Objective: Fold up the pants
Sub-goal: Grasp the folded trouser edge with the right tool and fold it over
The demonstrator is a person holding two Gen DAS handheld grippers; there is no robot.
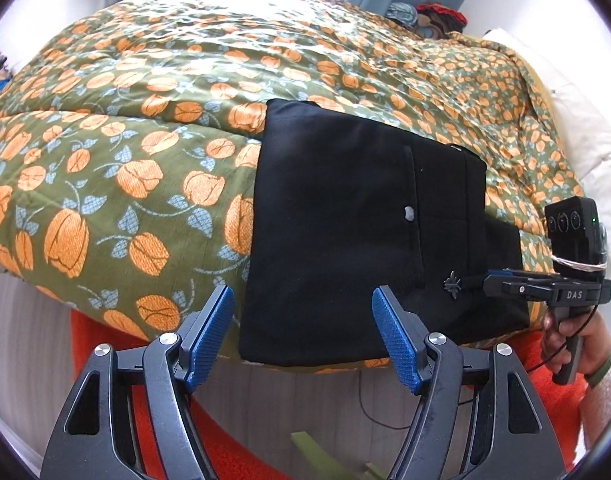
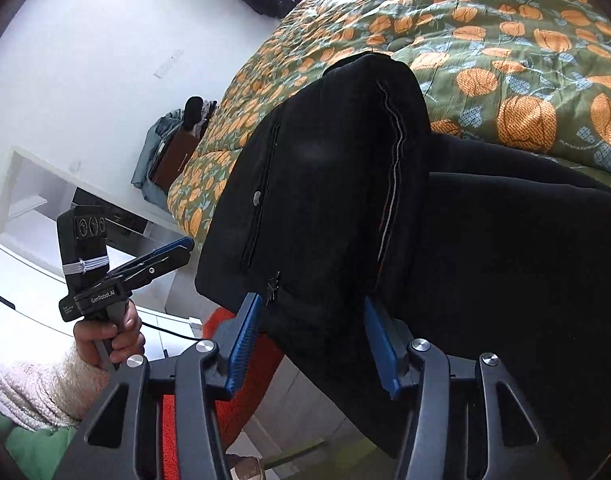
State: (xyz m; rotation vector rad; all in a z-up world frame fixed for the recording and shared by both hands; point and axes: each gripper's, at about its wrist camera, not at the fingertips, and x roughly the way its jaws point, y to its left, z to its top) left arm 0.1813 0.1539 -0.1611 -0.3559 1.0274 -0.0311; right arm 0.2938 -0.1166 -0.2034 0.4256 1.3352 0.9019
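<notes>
Right wrist: pants (image 2: 345,184) between right claw (image 2: 313,340) pads.

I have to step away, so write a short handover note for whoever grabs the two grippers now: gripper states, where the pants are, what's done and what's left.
Left gripper: open, nothing between its pads, hovering at the near edge of the bed.
Right gripper: the near right edge of the black pants sits between its pads; I cannot tell whether they press on it yet.
Pants: on the floral quilt, already folded into a compact rectangle, back pocket and button facing up, the near edge hanging over the bedside.
Done: the main folds seem made.
Left: probably a last fold or tidy, then set flat.
</notes>
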